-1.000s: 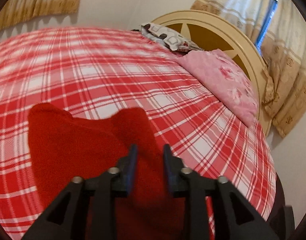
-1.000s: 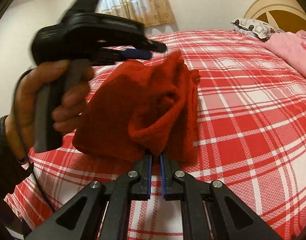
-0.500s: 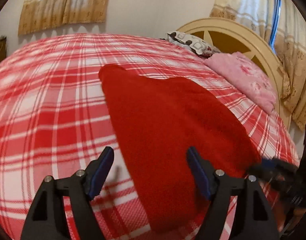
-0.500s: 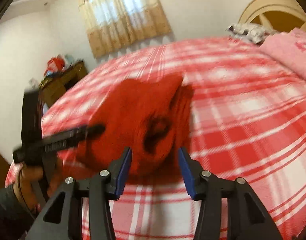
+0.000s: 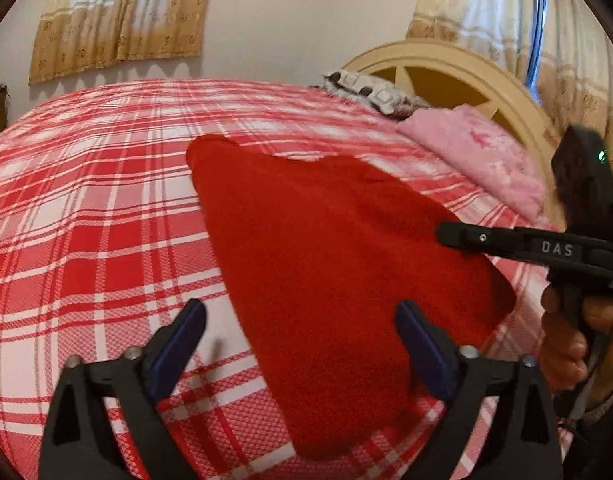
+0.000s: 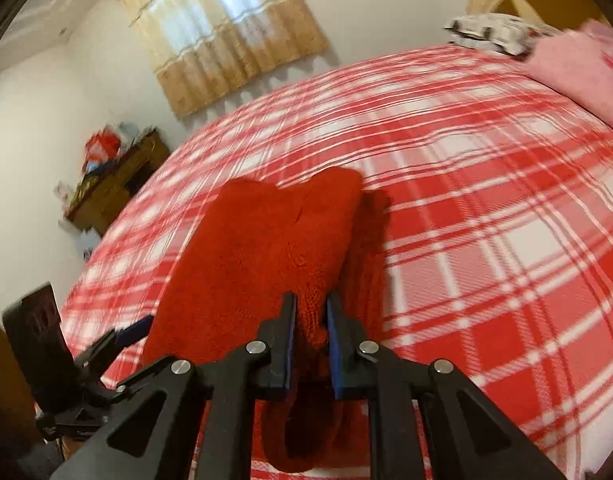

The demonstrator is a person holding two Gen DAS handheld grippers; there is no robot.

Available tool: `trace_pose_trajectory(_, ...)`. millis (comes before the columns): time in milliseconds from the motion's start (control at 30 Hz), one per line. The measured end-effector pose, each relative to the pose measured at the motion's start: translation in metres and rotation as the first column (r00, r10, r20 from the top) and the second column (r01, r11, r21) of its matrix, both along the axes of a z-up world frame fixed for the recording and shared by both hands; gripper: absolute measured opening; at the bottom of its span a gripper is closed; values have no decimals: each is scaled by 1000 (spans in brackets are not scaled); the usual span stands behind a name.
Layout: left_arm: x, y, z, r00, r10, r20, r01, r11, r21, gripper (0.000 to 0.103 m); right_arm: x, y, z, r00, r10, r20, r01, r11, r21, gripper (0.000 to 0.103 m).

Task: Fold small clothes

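Observation:
A small red knitted garment (image 5: pixel 330 264) lies spread on the red-and-white plaid bed (image 5: pixel 86 200). My left gripper (image 5: pixel 302 344) is open, with its fingers either side of the garment's near edge and nothing held. My right gripper (image 6: pixel 311 320) is shut on a fold of the garment (image 6: pixel 262 248) at its near right edge. In the left wrist view the right gripper (image 5: pixel 458 236) reaches in from the right onto the garment's edge. In the right wrist view the left gripper (image 6: pixel 130 332) shows at the lower left beside the garment.
A pink blanket (image 5: pixel 478 160) and a patterned pillow (image 5: pixel 370 92) lie against the cream headboard (image 5: pixel 458 76). A wooden side table (image 6: pixel 114 192) with clutter stands by the far wall under a curtained window (image 6: pixel 226 32).
The left gripper let go of the garment and opened wide. The garment went from held up to lying spread on the bed. The right gripper opened, then shut again on its edge.

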State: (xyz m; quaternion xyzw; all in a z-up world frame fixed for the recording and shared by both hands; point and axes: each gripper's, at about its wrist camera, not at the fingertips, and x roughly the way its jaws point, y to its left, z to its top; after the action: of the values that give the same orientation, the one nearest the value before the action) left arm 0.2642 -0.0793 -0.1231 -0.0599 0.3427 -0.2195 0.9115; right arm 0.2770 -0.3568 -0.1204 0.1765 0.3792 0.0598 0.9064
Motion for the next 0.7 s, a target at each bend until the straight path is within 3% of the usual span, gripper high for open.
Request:
trace_pose_trajectory(167, 15, 0, -11, 994, 26, -105, -26, 1000, 2, 103, 3, -3, -6, 1000, -9, -22, 8, 1000, -28, 13)
trace_pose_trajectory(300, 8, -13, -10, 997, 33, -75, -27, 997, 70, 103, -2, 19, 24, 997, -36, 75, 50, 980, -193, 29)
trace_pose_trajectory(400, 3, -20, -10, 999, 27, -46, -21, 992, 121, 103, 10, 41, 45, 990, 81, 114, -57, 978, -203, 33)
trace_pose_trajectory(533, 1, -21, -11, 999, 14, -41, -8, 990, 143, 103, 44, 56, 37, 983, 181, 27, -173, 967, -185, 33)
trace_pose_trajectory(700, 4, -18, -12, 999, 7, -54, 0, 992, 129, 103, 63, 38, 6, 987, 145, -68, -155, 973, -172, 33)
